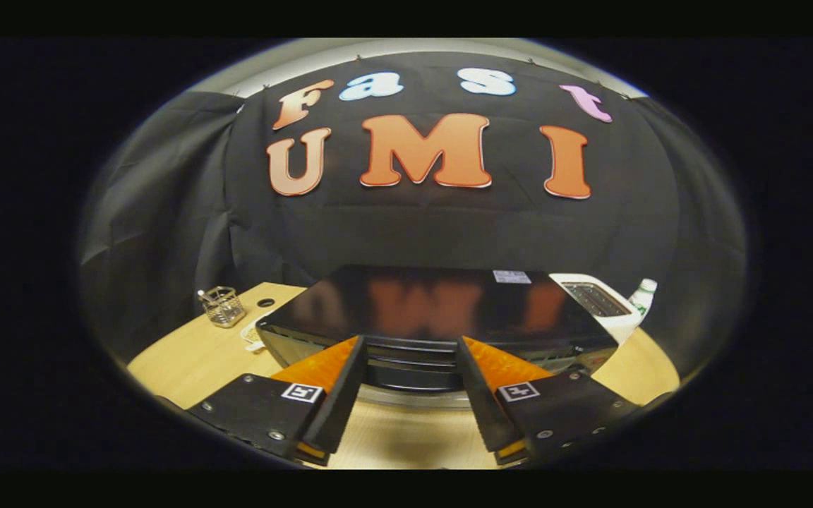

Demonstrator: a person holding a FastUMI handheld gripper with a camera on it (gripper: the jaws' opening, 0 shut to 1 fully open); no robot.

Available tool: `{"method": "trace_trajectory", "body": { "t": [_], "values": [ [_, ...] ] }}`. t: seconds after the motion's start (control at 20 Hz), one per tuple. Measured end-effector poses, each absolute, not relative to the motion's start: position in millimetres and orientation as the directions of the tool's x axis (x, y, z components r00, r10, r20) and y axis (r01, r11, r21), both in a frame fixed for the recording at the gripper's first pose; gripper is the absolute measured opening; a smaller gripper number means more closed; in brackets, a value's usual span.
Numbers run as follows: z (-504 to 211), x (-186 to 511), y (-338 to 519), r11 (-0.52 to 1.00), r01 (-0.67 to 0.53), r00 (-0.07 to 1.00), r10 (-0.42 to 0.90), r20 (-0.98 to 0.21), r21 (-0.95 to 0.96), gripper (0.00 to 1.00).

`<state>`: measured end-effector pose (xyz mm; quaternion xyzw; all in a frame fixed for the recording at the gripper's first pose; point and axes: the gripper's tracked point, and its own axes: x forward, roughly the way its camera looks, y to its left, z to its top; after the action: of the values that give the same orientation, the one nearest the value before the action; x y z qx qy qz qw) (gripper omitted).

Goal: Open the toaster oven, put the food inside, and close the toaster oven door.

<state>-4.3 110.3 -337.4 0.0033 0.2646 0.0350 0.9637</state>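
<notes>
Fingertips of the gripper (410,353) are seen spread apart at the front of the toaster oven (435,307), with nothing pressed between them; the dark door front (413,367) and what is taken for its handle lie in the gap just ahead. The oven is set on the wooden table (188,360), close in front of the fingers, its glossy black top mirroring the wall behind. The door appears to be closed, so the opening step is judged not yet done. No food can be made out.

The oven body is judged heavy and rigid, unlikely to slide under a modest pull. The door is expected to swing stiffly on a hinge, and its smooth, shiny surfaces are likely slippery, so the handle bar along the front is judged the best place to be taken hold of, near its middle and squarely between the fingers.

A small pale sticker (512,276) is seen on the oven's top, too small to be read. Beyond the oven, a white toaster (600,303) and a bottle (643,296) with a green label are placed; that label cannot be read either. A wire basket (223,307) stands well apart.
</notes>
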Motion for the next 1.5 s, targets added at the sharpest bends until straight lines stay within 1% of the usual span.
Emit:
{"method": "trace_trajectory", "body": {
  "t": [0.05,0.2,0.35,0.5,0.6,0.7,0.8,0.9,1.1,1.2,1.35,1.45,1.5],
  "values": [
    [-342.3,-10.3,111.4,0.996,-0.094,0.851,0.084,-0.518,0.006,0.72],
    [-341.1,-33.8,115.9,0.991,-0.136,0.838,0.124,-0.532,0.017,0.70],
    [-349.4,-65.0,120.6,0.981,-0.193,0.790,0.170,-0.589,0.024,0.70],
    [-363.4,-94.9,122.8,0.970,-0.231,0.724,0.220,-0.654,0.070,0.70],
    [-377.5,-113.4,125.9,0.966,-0.223,0.664,0.251,-0.705,0.134,0.70],
    [-400.0,-136.8,127.8,0.962,-0.194,0.577,0.271,-0.771,0.193,0.70],
    [-416.6,-145.3,125.7,0.966,-0.151,0.525,0.259,-0.811,0.211,0.70],
    [-430.6,-146.5,123.9,0.971,-0.120,0.498,0.240,-0.833,0.208,0.69],
    [-453.4,-152.9,121.7,0.977,-0.124,0.440,0.209,-0.873,0.172,0.67],
    [-466.4,-159.9,121.6,0.980,-0.137,0.408,0.187,-0.894,0.143,0.66],
    [-471.1,-155.1,121.2,0.976,-0.202,0.442,0.170,-0.881,0.087,0.66],
    [-474.5,-154.0,120.2,0.967,-0.251,0.442,0.161,-0.883,0.051,0.65],
    [-474.9,-154.3,120.0,0.966,-0.254,0.437,0.158,-0.885,0.048,0.65]
  ]
}}
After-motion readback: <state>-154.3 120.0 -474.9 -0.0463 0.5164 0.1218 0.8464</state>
